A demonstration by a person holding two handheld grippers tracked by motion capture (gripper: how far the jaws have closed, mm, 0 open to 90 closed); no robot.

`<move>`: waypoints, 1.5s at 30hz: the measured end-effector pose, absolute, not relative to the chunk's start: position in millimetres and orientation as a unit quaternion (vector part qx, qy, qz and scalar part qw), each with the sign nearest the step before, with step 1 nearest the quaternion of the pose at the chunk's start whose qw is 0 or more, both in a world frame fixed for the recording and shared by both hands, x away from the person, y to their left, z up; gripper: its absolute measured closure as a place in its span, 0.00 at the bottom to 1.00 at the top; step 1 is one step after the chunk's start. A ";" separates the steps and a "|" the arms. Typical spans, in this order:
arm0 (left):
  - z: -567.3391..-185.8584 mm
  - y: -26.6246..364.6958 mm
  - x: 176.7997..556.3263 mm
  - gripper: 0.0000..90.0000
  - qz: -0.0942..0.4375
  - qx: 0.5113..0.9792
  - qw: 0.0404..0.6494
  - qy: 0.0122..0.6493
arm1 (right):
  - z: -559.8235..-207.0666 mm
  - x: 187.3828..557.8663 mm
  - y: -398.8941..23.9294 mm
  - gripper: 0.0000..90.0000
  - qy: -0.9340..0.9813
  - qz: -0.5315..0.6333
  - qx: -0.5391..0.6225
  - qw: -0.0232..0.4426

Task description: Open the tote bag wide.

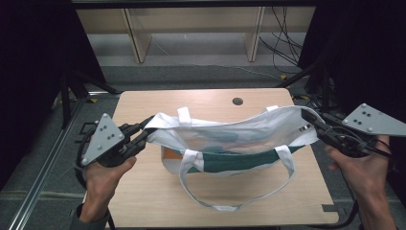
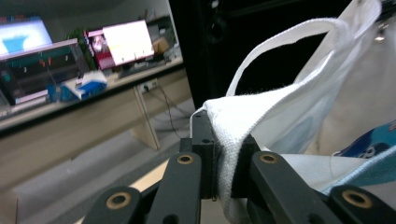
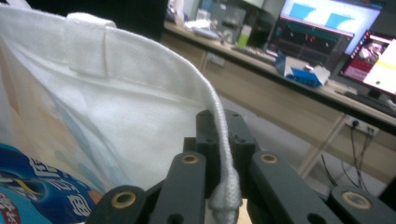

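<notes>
A white cloth tote bag (image 1: 230,136) with a green band and long handles hangs stretched over the wooden table (image 1: 158,201). My left gripper (image 1: 146,130) is shut on the bag's left rim; in the left gripper view white cloth (image 2: 233,121) is pinched between my black jaws, left gripper (image 2: 223,154). My right gripper (image 1: 310,120) is shut on the right rim, and the hem (image 3: 219,140) runs between the jaws of my right gripper (image 3: 223,158). One handle (image 1: 230,194) droops toward the table's front. A blue packet (image 3: 32,191) lies inside the bag.
A round cable hole (image 1: 237,101) sits at the table's far edge. Beyond the table stand wooden shelf legs (image 1: 136,40) and loose cables (image 1: 282,43). A desk with lit monitors (image 3: 327,23) lies farther off in the gripper views.
</notes>
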State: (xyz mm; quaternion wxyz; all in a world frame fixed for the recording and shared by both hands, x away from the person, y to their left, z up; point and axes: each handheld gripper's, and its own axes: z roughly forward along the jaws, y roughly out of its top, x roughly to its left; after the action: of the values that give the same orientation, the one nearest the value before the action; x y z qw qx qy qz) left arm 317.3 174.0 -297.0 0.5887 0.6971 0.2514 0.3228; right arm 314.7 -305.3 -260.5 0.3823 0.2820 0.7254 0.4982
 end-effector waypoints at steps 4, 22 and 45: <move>-311.1 173.7 337.0 0.94 0.310 0.696 0.588 0.270 | -277.8 333.4 -307.5 0.96 0.725 0.496 0.301 0.372; -369.6 177.5 373.6 0.92 0.279 0.730 0.545 0.305 | -323.5 366.7 -292.4 0.96 0.752 0.440 0.318 0.374; -440.2 154.8 418.7 0.92 0.240 0.782 0.462 0.342 | -377.6 391.6 -299.5 0.96 0.753 0.420 0.360 0.355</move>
State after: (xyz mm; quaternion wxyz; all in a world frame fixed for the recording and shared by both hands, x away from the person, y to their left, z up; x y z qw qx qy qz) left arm 418.7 154.8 -440.2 0.4616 0.7824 0.3425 0.2398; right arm 391.6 -299.5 -377.6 0.3551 0.3603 0.7533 0.4204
